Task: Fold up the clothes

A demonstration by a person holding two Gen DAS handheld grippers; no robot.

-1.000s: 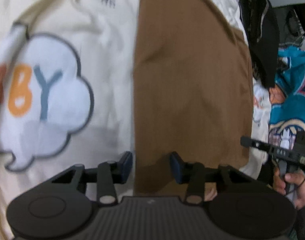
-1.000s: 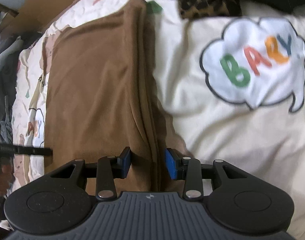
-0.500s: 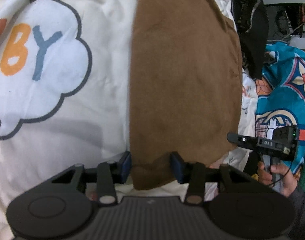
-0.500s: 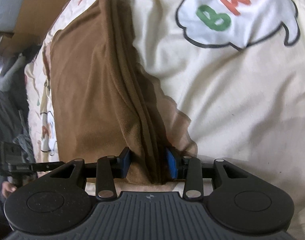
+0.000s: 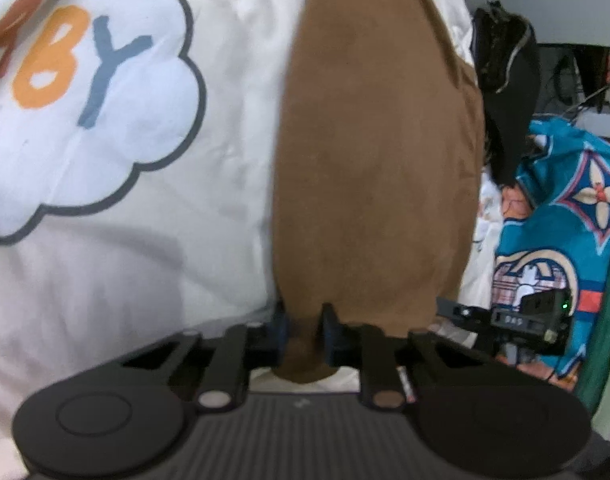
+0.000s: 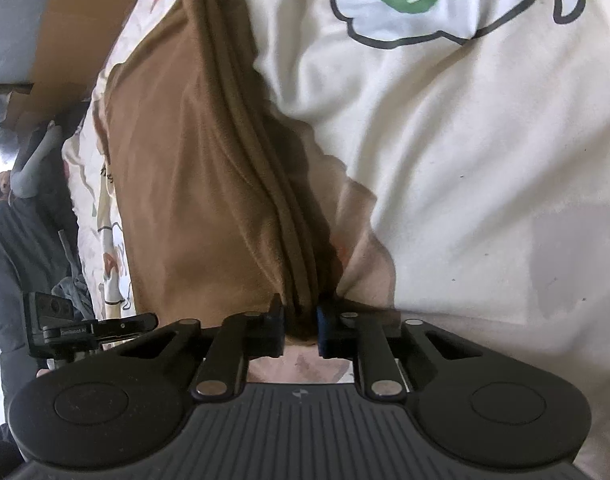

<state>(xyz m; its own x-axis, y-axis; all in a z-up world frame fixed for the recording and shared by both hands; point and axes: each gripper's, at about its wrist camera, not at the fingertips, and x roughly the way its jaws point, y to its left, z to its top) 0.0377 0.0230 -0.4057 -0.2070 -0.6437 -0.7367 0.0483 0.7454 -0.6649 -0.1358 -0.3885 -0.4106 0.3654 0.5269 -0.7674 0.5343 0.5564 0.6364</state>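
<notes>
The brown cloth [image 5: 377, 152] lies flat in a long strip on top of the cream shirt [image 5: 153, 272], which has a white cloud print with coloured letters [image 5: 85, 92]. I judge the cloth soft, light and limp: it will sag and drape wherever it is not held, so taking it by the near hem at two spread points is the sensible grip. My left gripper [image 5: 303, 334] is closing on the near corner of that hem, the brown fabric bunched between its blue pads. My right gripper [image 6: 301, 330] is closing too, on a thick ridge of folded layers [image 6: 289, 240] at the cloth's other near end. That ridge looks bulkier and may slip out in layers if the pinch is shallow. The cream shirt underneath could drag along if I catch it too. Off to the side sit a dark garment [image 5: 505, 92] and a teal patterned one [image 5: 565, 220], well apart from the cloth.
</notes>
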